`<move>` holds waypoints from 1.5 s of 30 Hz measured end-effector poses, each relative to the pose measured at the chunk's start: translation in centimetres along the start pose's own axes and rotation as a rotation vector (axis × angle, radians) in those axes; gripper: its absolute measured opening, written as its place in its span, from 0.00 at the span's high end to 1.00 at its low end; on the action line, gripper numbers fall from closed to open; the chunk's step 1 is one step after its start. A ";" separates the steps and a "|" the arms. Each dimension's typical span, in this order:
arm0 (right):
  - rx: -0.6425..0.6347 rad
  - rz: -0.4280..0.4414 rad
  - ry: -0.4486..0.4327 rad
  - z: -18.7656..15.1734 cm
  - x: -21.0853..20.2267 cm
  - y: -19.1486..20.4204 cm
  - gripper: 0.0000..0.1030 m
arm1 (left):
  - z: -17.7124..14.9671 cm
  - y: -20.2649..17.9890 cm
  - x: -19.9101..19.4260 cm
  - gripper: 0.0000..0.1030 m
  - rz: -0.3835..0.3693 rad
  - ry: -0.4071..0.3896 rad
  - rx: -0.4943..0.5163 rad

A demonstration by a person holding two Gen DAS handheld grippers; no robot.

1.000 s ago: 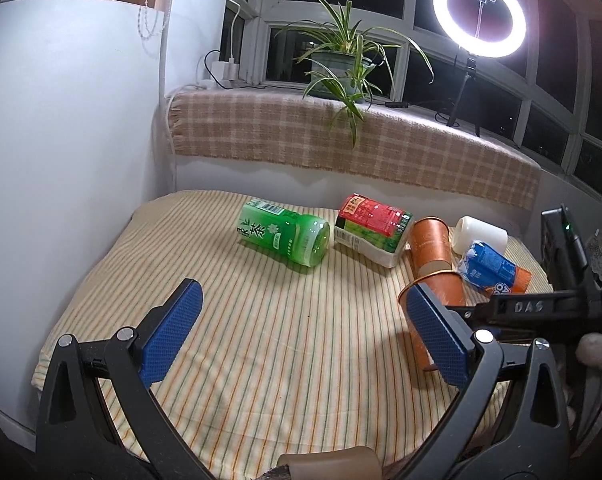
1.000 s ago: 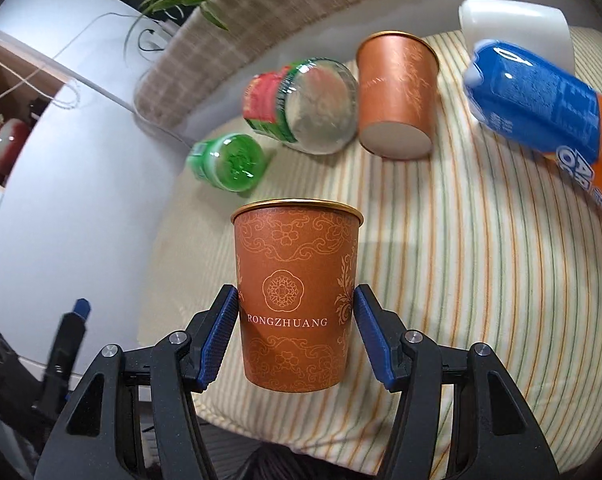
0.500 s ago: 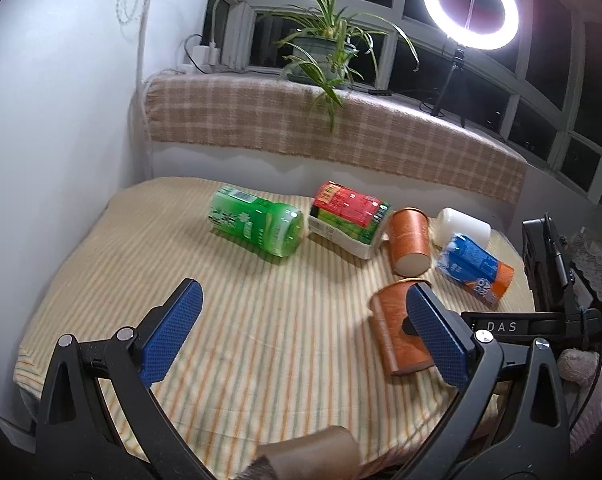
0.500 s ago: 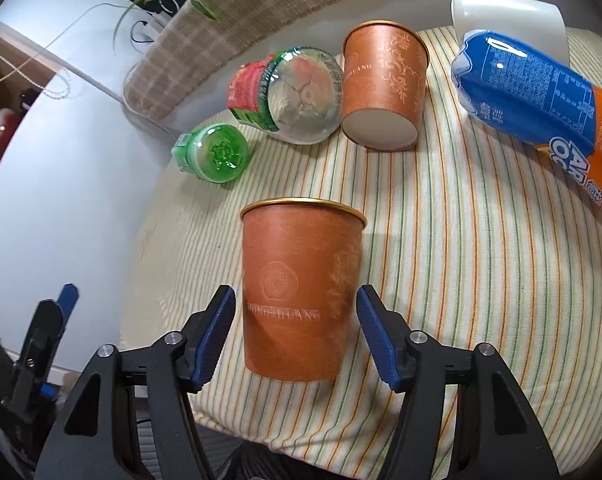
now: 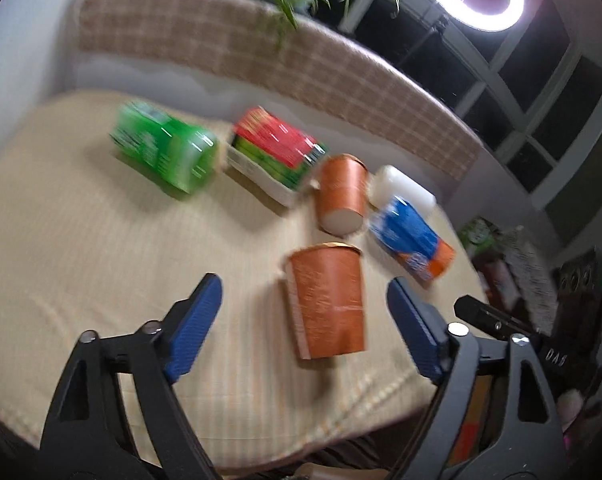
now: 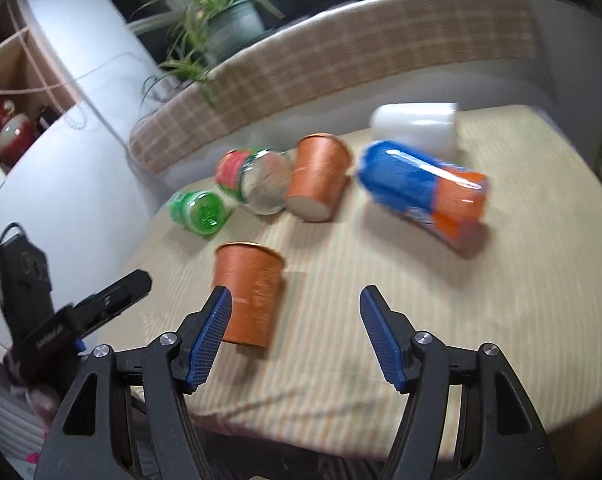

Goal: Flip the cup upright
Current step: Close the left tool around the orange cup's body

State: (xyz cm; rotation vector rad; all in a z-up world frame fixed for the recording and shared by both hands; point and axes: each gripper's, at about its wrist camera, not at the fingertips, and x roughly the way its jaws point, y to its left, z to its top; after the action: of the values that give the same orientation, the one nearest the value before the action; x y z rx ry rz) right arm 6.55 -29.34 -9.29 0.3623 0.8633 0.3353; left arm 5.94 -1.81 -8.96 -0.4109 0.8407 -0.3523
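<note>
An orange paper cup (image 5: pixel 328 300) stands upright, rim up, on the striped cloth near the front edge; it also shows in the right wrist view (image 6: pixel 249 294). My right gripper (image 6: pixel 295 336) is open and empty, drawn back, with the cup beside its left finger (image 6: pixel 209 336). My left gripper (image 5: pixel 303 326) is open and empty, the cup beyond and between its fingers. A second orange cup (image 5: pixel 341 194) lies on its side farther back, also in the right wrist view (image 6: pixel 317 178).
A green bottle (image 5: pixel 165 152), a red-green jar (image 5: pixel 277 152), a blue-orange can (image 5: pixel 413 236) and a white container (image 5: pixel 401 186) lie on the cloth behind the cups. The table edge (image 6: pixel 341 432) runs just ahead of my fingers. A checked ledge with a plant (image 6: pixel 213 28) is behind.
My right gripper has opened, let go of the orange cup and pulled back to the right. The cup now stands on the cloth. The left wrist view has swung toward the cup.
</note>
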 end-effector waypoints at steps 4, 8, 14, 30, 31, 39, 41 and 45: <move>0.057 -0.022 -0.021 -0.6 -1.3 -1.7 0.36 | 0.8 0.4 2.8 0.18 -0.100 0.106 -0.067; 0.100 -0.040 -0.029 -1.1 -2.2 -3.4 0.36 | 1.2 0.8 4.5 0.18 -0.143 0.168 -0.134; 0.123 -0.043 -0.027 -1.4 -2.2 -4.2 0.36 | 1.6 1.1 6.5 0.18 -0.157 0.243 -0.148; 0.147 -0.044 -0.015 -1.7 -1.7 -4.4 0.36 | 1.1 1.7 9.6 0.36 -0.167 0.340 -0.156; 0.149 -0.045 -0.014 -1.7 -1.7 -4.5 0.36 | 1.1 1.6 9.5 0.36 -0.165 0.335 -0.151; 0.151 -0.039 -0.008 -1.6 -1.5 -4.4 0.36 | 1.3 0.1 8.0 0.36 -0.118 0.266 -0.065; 0.151 -0.037 -0.006 -1.7 -1.5 -4.3 0.36 | 1.3 -0.2 7.5 0.36 -0.103 0.245 -0.035; 0.153 -0.035 -0.001 -1.7 -1.3 -4.2 0.36 | 1.4 -1.0 6.4 0.36 -0.048 0.188 0.036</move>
State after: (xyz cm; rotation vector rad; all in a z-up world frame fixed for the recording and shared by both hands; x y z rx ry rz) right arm 5.00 -33.37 -11.26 0.4883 0.8956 0.2368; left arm 10.82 -5.35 -11.77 -0.3692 1.0075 -0.4551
